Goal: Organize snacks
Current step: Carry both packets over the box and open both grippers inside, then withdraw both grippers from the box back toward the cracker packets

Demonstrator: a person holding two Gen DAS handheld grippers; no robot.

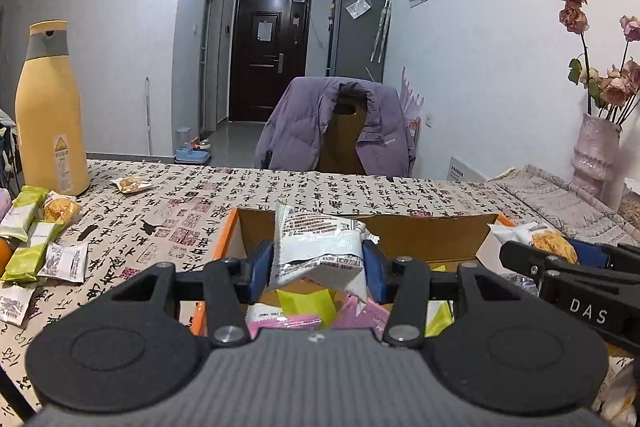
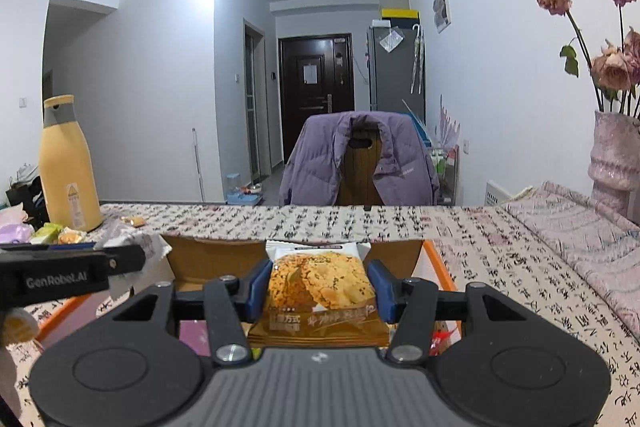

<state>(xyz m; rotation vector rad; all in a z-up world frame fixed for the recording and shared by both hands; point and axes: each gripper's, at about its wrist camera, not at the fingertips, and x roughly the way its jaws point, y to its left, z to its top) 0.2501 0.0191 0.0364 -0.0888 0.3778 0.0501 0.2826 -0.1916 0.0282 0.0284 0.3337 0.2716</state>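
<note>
My left gripper (image 1: 318,265) is shut on a white snack packet (image 1: 320,251) and holds it over an open cardboard box (image 1: 424,235) with an orange rim. Green, pink and white packets (image 1: 308,303) lie inside that box. My right gripper (image 2: 318,289) is shut on a cookie packet (image 2: 320,287) with an orange lower half, above the same box (image 2: 216,259). From the left wrist view the right gripper (image 1: 560,251) shows at the right with its cookie packet (image 1: 548,241). The left gripper's finger (image 2: 72,275) crosses the left side of the right wrist view.
Loose green and white snack packets (image 1: 32,251) and a cookie packet (image 1: 132,183) lie on the calligraphy-print tablecloth at the left, beside a tall yellow bottle (image 1: 50,111). A vase of dried roses (image 1: 596,147) stands at the right. A chair with a purple jacket (image 1: 332,127) faces the table's far side.
</note>
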